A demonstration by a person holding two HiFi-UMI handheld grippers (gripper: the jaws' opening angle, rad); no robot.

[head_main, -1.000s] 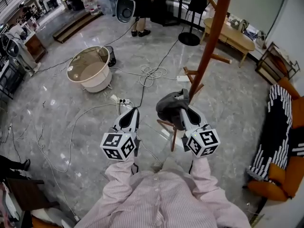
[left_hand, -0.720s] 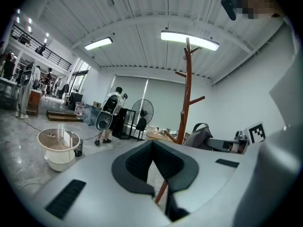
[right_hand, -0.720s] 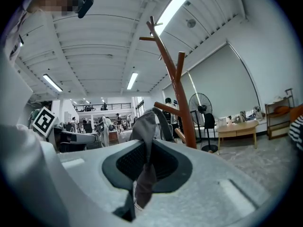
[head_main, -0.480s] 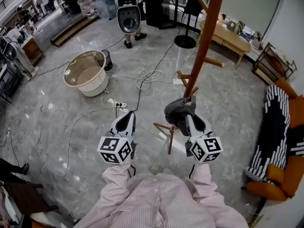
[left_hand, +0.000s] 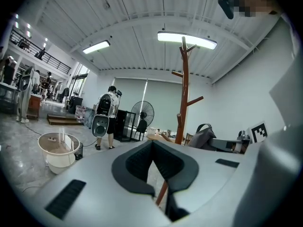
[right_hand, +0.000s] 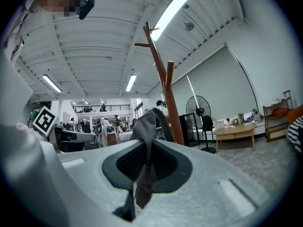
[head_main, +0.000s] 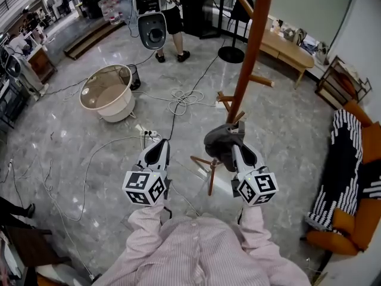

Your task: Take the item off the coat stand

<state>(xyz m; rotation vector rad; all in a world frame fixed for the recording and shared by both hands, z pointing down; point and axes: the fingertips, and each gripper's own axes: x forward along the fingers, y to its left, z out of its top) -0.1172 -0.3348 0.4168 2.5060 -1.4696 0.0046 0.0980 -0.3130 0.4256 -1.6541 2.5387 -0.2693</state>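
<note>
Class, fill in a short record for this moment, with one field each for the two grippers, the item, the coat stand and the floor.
Left gripper: jaws together, nothing between them
Right gripper: jaws closed on the grey fabric item
Coat stand: brown wooden pole with pegs, upright, just beyond the item
Item clear of its peg: cannot tell
Floor: cables and a round white tub to the left of the stand

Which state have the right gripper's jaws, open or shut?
Shut on the dark grey fabric item: its cloth is pinched between them.
</note>
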